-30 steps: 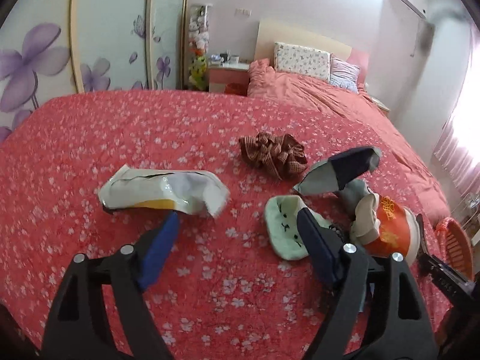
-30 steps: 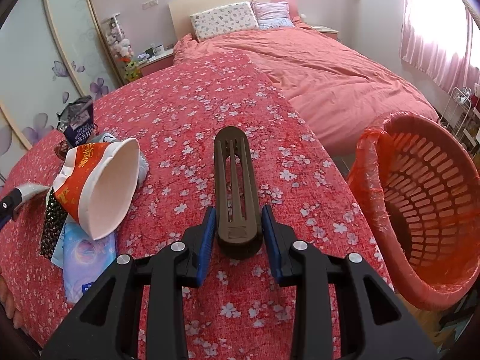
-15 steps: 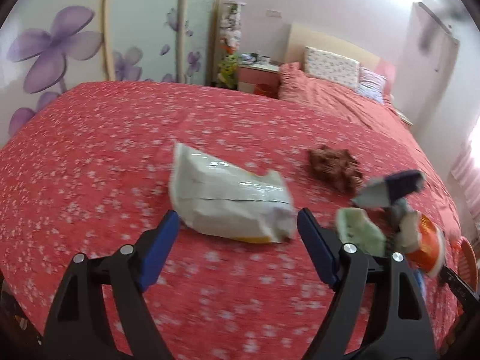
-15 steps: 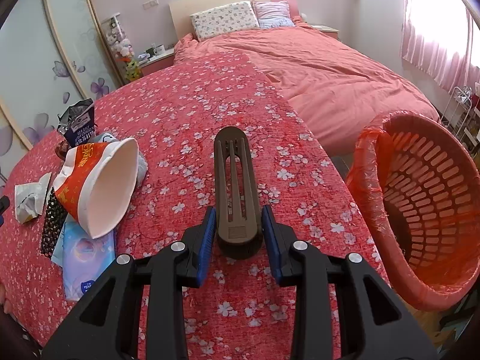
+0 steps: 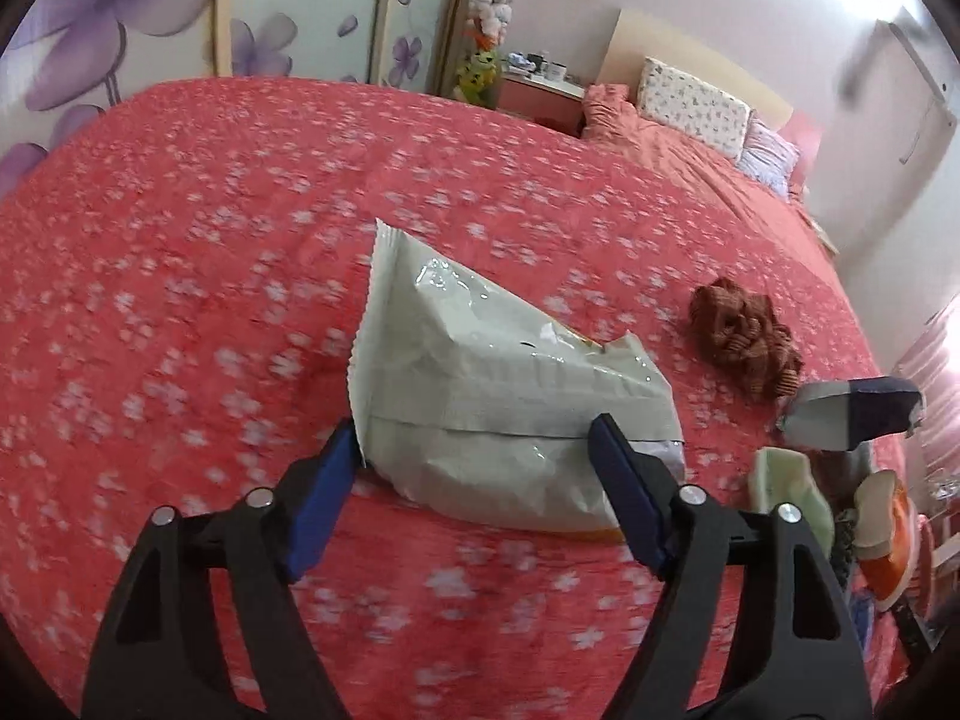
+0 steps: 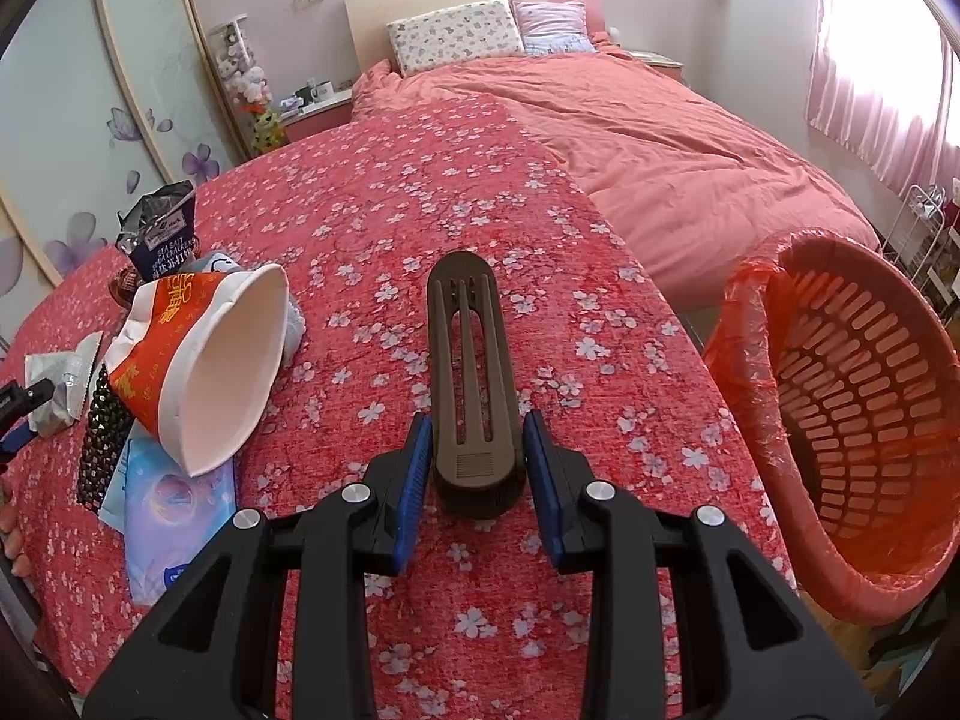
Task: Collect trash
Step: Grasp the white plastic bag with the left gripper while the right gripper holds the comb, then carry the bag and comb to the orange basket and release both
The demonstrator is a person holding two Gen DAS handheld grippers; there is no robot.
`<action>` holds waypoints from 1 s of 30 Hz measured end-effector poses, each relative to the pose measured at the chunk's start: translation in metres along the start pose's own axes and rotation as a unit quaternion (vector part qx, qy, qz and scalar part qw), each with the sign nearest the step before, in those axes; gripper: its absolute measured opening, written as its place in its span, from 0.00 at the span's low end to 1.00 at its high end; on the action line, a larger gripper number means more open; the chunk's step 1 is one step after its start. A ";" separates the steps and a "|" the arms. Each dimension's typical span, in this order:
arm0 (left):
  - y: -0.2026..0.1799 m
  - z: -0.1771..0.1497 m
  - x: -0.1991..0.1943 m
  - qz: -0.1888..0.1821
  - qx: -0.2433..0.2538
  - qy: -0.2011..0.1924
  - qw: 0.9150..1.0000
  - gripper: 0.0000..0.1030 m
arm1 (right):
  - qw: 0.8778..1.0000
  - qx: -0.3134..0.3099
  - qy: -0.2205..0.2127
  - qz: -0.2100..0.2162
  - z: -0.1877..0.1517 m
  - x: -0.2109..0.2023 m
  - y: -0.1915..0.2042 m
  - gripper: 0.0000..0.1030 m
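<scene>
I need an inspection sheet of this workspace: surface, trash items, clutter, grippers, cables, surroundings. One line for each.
Surface: red flowered cloth, spread flat.
Job's things: white snack bag; tipped paper cup; dark cracker bag; blue packet; orange basket at the right edge, bag-lined.
Clutter: brown scrunchie; green item, unclear.
Grippers: left gripper closing around the snack bag, pads not clearly pressing; right gripper shut on a brown hair clip.
Cables: nothing seen.
Surroundings: bed with pillows, flowered wardrobe doors, pink curtain.
</scene>
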State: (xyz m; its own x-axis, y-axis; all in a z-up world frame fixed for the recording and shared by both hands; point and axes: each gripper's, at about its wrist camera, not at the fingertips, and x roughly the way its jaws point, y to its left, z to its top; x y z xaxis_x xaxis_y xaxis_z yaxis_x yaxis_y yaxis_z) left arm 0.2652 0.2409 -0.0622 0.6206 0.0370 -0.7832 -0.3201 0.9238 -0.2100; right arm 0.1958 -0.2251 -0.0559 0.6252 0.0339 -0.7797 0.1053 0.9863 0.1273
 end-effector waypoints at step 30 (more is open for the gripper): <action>-0.041 -0.004 -0.048 -0.060 0.066 -0.072 0.993 0.04 | 0.999 -0.018 -0.048 0.015 -0.001 -0.035 0.007 0.31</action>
State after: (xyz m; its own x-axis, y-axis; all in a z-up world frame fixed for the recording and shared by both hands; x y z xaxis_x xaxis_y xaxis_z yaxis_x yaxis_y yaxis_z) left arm 0.2456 0.1992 -0.0180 0.7475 -0.0319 -0.6635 -0.1466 0.9663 -0.2116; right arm 0.1740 -0.2191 -0.0290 0.6986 0.0499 -0.7138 0.0581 0.9903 0.1261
